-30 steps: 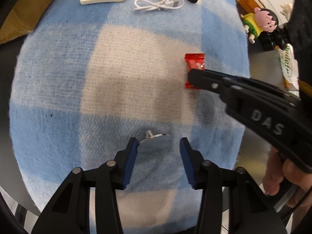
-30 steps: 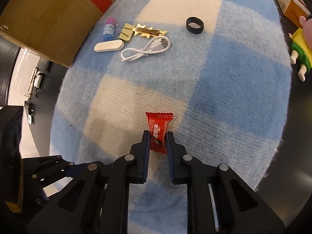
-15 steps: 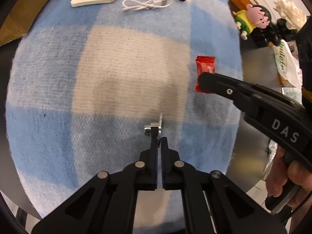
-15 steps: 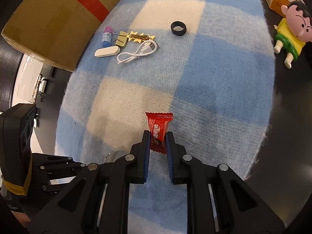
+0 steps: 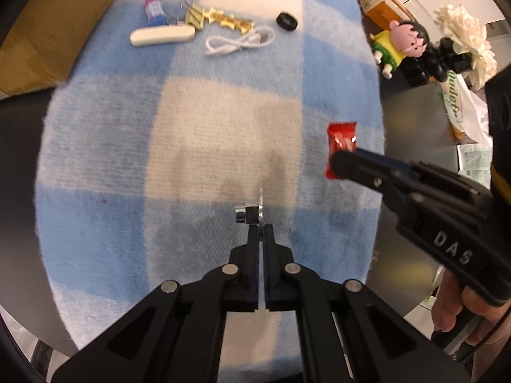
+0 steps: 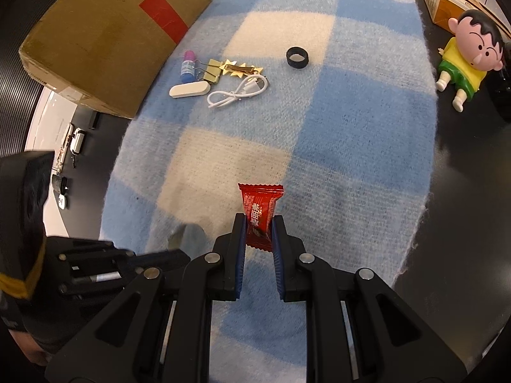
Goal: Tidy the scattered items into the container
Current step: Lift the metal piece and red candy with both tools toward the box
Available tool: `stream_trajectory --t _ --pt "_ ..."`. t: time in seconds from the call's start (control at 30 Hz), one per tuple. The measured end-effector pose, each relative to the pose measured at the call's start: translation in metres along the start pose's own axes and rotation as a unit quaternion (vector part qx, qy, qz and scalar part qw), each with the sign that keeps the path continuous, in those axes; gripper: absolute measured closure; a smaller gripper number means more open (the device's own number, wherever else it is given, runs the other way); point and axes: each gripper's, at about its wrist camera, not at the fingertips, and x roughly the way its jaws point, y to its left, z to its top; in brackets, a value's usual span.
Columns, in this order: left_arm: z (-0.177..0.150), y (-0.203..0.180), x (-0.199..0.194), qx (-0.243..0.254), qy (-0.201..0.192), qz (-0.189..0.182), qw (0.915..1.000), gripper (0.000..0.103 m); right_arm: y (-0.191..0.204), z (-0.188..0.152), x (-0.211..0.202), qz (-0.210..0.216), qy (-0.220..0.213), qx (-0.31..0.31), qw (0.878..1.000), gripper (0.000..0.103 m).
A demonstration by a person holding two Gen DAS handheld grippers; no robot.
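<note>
My left gripper [image 5: 260,227] is shut on a small silver disc with a knob [image 5: 247,214], held on edge a little above the blue and cream checked blanket [image 5: 111,134]. My right gripper [image 6: 259,223] is shut on a red candy packet [image 6: 260,212], also lifted off the blanket. The same candy [image 5: 341,140] shows in the left wrist view. At the blanket's far end lie a white cable [image 6: 238,92], a black ring [image 6: 297,58], gold clips [image 6: 230,69], a white oval stick [image 6: 190,90] and a pink-capped tube [image 6: 187,67]. A cardboard box [image 6: 105,38] stands at the far left.
A cartoon figure [image 6: 463,60] lies on the dark table right of the blanket. Behind it are an orange carton [image 5: 380,3], white flowers [image 5: 463,35] and a plastic bag [image 5: 463,108]. A hand [image 5: 453,306] holds the right gripper's handle.
The left jaws closed on the silver disc and tipped it on edge. Both grippers have risen from the blanket, each with its item in it.
</note>
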Motion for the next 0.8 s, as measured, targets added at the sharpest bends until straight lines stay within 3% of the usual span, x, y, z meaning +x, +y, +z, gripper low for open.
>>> stream_trajectory --t 0.2,0.8 --pt "0.002 -0.006 -0.022 0.019 -0.018 0.016 0.9995 0.101 0.007 -0.006 -0.018 0.002 -0.012 0.010 1.000 0.087" --pt "-0.001 -0.007 -0.095 0.077 -0.061 0.015 0.9951 0.101 0.067 -0.021 -0.072 -0.016 -0.052 0.015 0.998 0.087"
